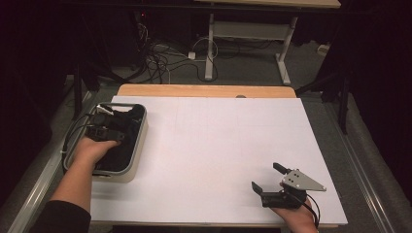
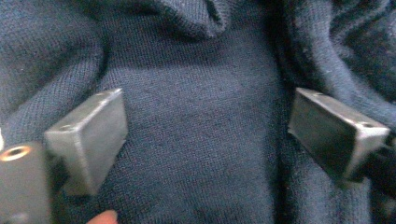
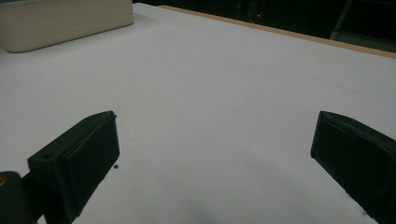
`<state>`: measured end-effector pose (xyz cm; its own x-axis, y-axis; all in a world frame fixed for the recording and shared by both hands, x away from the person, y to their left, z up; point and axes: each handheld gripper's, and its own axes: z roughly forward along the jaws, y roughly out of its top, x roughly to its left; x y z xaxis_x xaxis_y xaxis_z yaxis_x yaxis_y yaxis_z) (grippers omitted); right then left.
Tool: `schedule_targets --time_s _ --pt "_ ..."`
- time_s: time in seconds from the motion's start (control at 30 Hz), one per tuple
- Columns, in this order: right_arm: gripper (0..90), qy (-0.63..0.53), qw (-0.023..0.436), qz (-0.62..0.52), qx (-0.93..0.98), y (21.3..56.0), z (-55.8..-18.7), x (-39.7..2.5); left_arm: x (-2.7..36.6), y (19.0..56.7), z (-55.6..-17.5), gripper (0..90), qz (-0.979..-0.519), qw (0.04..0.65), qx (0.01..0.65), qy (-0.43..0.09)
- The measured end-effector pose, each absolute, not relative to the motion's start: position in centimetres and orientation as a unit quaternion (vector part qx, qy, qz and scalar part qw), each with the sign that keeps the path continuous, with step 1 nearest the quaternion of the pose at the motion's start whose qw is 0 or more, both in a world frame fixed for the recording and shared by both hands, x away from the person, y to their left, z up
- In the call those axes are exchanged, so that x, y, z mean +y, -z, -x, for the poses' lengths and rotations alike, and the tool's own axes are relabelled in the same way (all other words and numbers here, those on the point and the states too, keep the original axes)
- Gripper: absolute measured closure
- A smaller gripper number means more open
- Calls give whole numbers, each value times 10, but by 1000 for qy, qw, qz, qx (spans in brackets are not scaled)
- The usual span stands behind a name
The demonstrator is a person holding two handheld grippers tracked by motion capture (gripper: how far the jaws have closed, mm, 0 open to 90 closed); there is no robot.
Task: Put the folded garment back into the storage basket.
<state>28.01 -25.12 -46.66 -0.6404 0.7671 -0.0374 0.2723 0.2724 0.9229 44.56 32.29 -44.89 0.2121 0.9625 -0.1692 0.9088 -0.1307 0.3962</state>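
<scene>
At the left edge of the white sheet (image 1: 218, 150) that covers the table, we see a cream-coloured bin (image 1: 137, 158) with rounded corners, and inside it lies a dark navy knitted garment (image 1: 119, 145), bunched up in soft folds. We use the bin as our landmark from here on.

Over the bin, our left gripper (image 1: 112, 127) reaches down into the garment, with the left hand (image 1: 94, 148) behind it at the bin's near end. From the left gripper view, the knit (image 2: 201, 140) sits very close, its ribbed weave plain to see, with a thick fold rolled over at the top. Both jaws stand wide apart, one on each side of a flat stretch of cloth; they look to be at or just above the fabric, and we cannot tell whether they press into it. Nothing is clamped between them.

Well away from the bin, near the front right corner of the sheet, our right gripper (image 1: 265, 177) hovers low over the bare white surface, held by the right hand (image 1: 299, 216), a grey three-cornered plate on top. Its jaws are spread wide and hold nothing. From the right gripper view, the bin's cream wall (image 3: 65, 21) shows far off beyond the sheet (image 3: 210, 93).
</scene>
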Motion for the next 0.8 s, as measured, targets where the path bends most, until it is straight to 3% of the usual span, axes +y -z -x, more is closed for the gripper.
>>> schedule_targets --time_s 0.13,0.43,0.8 --pt "15 -496 249 -343 758 467 -280 -251 322 449 -446 0 -751 213 622 -60" --pt "14 -497 249 -340 759 466 -280 -250 324 429 -439 0 -750 212 623 -64" --pt "15 -499 251 -338 758 464 -279 -249 322 428 -436 0 -764 146 628 -36"
